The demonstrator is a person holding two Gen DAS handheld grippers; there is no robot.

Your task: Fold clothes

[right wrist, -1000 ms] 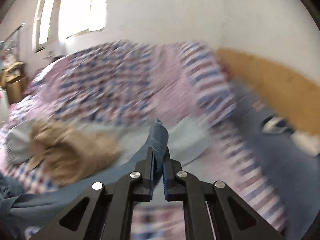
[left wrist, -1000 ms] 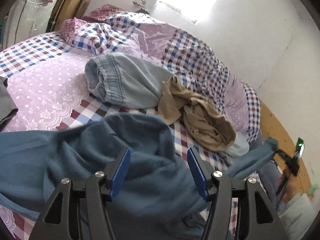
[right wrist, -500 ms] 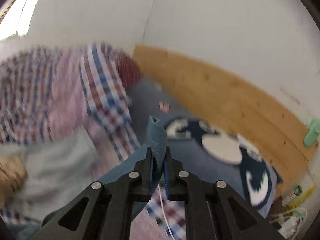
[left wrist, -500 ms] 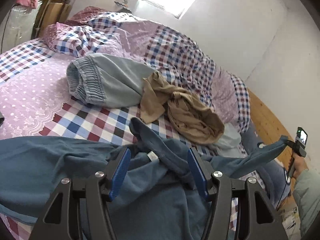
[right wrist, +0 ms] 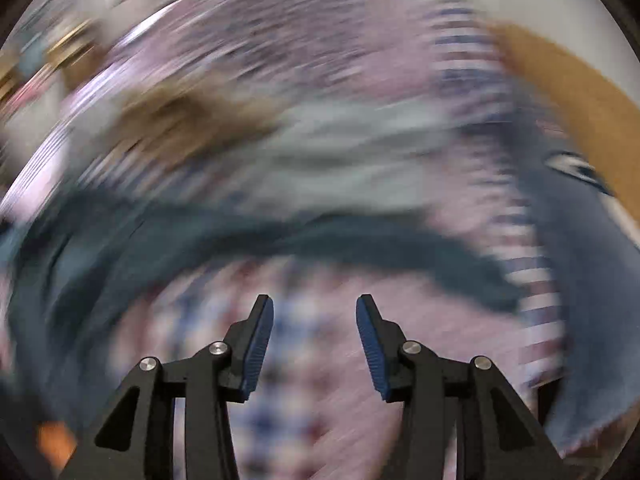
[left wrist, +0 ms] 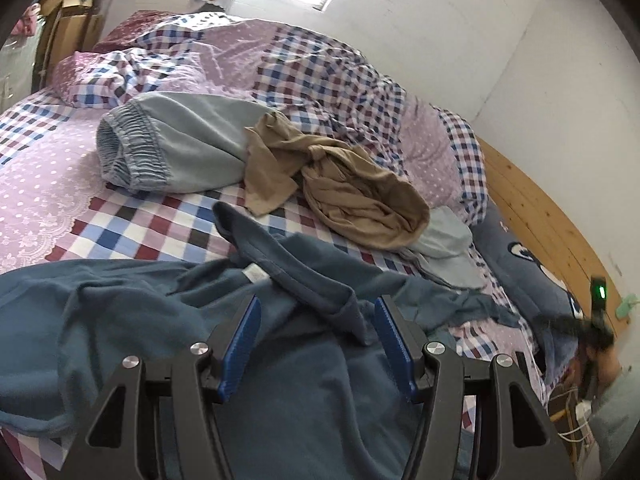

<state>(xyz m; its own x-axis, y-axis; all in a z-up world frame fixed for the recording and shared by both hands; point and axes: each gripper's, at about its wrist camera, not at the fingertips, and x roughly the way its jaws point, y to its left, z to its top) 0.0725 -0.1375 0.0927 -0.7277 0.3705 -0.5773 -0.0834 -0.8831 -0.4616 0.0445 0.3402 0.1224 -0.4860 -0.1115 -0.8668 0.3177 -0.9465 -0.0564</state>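
A dark blue sweatshirt (left wrist: 168, 320) lies crumpled on the checked bed, its collar and white label facing up. My left gripper (left wrist: 316, 336) hovers open just above it, with blue pads on either side of a fold and no grip on the cloth. In the blurred right wrist view, my right gripper (right wrist: 314, 336) is open and holds nothing; the blue sweatshirt's sleeve (right wrist: 360, 248) lies stretched across the bed ahead of it. The right gripper (left wrist: 598, 320) also shows at the far right of the left wrist view, blurred.
Light blue trousers (left wrist: 176, 152) with an elastic waistband and a tan garment (left wrist: 344, 188) lie behind the sweatshirt. A rumpled checked quilt (left wrist: 320, 76) fills the back. A wooden headboard (left wrist: 536, 216) and a blue pillow (left wrist: 516, 256) stand at the right, by the white wall.
My right gripper has opened and let go of the blue sleeve, which dropped onto the bed. The right view swung back over the bed. The left gripper has stayed open above the sweatshirt.
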